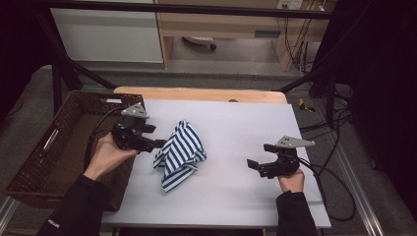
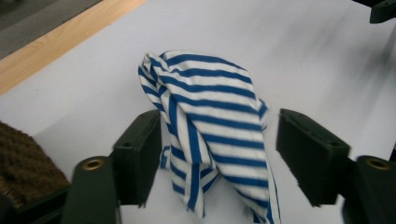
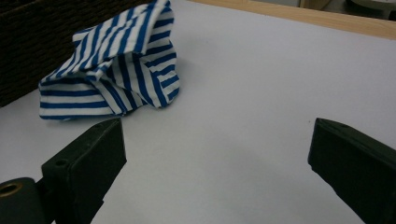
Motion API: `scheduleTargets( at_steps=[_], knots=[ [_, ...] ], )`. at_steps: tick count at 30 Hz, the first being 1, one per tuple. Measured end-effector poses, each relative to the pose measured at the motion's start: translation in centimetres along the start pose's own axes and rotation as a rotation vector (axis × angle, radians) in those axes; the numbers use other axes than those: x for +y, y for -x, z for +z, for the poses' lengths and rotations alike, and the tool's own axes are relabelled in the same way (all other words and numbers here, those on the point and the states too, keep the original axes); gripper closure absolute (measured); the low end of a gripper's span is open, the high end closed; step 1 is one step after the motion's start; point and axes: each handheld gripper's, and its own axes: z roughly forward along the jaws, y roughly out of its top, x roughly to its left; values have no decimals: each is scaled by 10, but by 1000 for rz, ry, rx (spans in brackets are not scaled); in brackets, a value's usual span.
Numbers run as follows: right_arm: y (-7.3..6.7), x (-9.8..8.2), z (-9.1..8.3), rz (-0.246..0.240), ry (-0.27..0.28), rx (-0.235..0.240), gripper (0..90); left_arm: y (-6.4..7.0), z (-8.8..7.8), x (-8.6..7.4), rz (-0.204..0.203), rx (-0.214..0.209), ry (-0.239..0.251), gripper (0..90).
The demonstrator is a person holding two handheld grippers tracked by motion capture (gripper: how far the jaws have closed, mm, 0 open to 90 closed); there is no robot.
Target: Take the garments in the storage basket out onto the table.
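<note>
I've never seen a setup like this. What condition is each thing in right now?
Striped cloth: crumpled in a heap on the white table.
Left gripper: open, jaws either side of the cloth, not pressing.
Right gripper: open, empty.
Wicker basket: beside the table.

Lab or test-rig setting. Black metal frame [image 1: 196, 9] surrounds a white-topped table [image 1: 236, 196]; loose cables [image 1: 339, 196] trail off its right side onto grey floor. Bundled wiring [image 1: 295, 49] hangs by plain wooden cabinets [image 1: 216, 24] behind.
</note>
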Motion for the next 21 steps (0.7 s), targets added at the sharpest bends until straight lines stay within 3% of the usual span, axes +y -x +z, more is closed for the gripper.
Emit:
scheduleTargets(
  at_steps=[4, 7, 21],
  knots=[
    [0, 0, 0, -2, -5, 0, 46, -3, -10, -12, -3, 53, 24, 152],
    [0, 0, 0, 0, 0, -1, 45, -4, -17, -22, -15, 71, 43, 99],
    [0, 0, 0, 3, 2, 1, 45, -15, -29, -65, -74, 79, 82, 70]
  ],
)
